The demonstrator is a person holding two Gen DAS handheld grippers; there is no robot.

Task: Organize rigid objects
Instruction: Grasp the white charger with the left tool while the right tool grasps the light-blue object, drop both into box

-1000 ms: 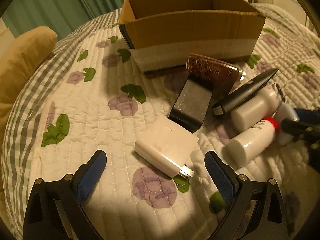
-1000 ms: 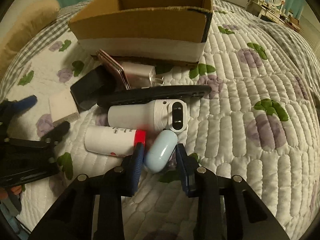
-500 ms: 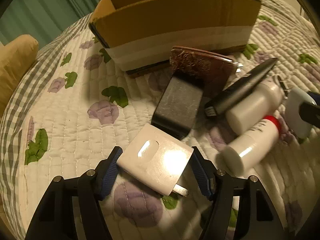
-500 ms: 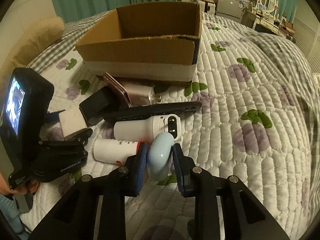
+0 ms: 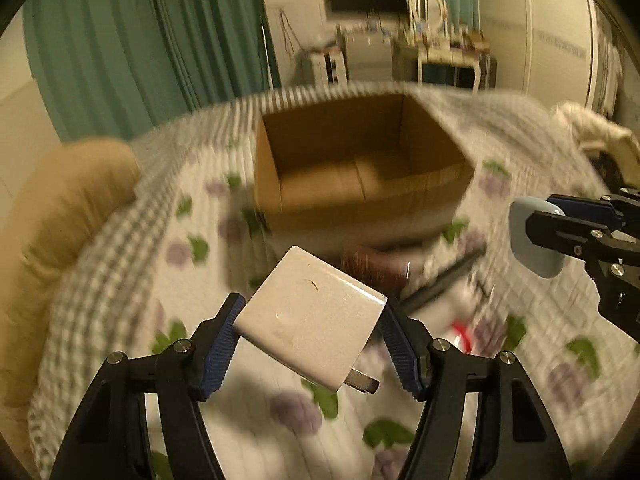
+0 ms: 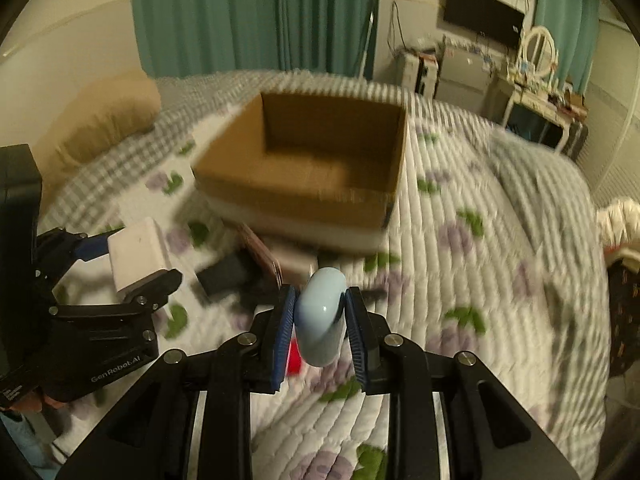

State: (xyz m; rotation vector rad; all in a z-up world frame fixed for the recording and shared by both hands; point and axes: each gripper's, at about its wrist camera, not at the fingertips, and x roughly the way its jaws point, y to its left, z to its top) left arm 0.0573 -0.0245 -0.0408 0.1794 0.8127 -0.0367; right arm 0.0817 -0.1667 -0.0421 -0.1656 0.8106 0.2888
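Carrying both loads across to the open brown cardboard box point(image 5: 360, 168) is the step in hand, and it will go best if each gripper clears the near wall fully before letting go, one at a time so the two do not collide over the opening. The left gripper point(image 5: 312, 332) has its jaws clamped on the flat sides of a white square plug-in charger block point(image 5: 310, 316), held above the quilted floral bedspread point(image 5: 120, 280). The charger sits tilted, one corner raised toward the box, its metal prongs point(image 5: 362, 384) pointing down and back toward the gripper's right; being nearly square, it has no marked long axis. The right gripper point(image 6: 320, 320) has its jaws clamped on a pale blue rounded plastic case point(image 6: 322, 316), also held above the bed. Its long axis runs roughly along the fingers, rounded end forward toward the box. Lowering each into the box before release should keep them from bouncing. Other items lie on the bedspread before the box, too blurred to name.
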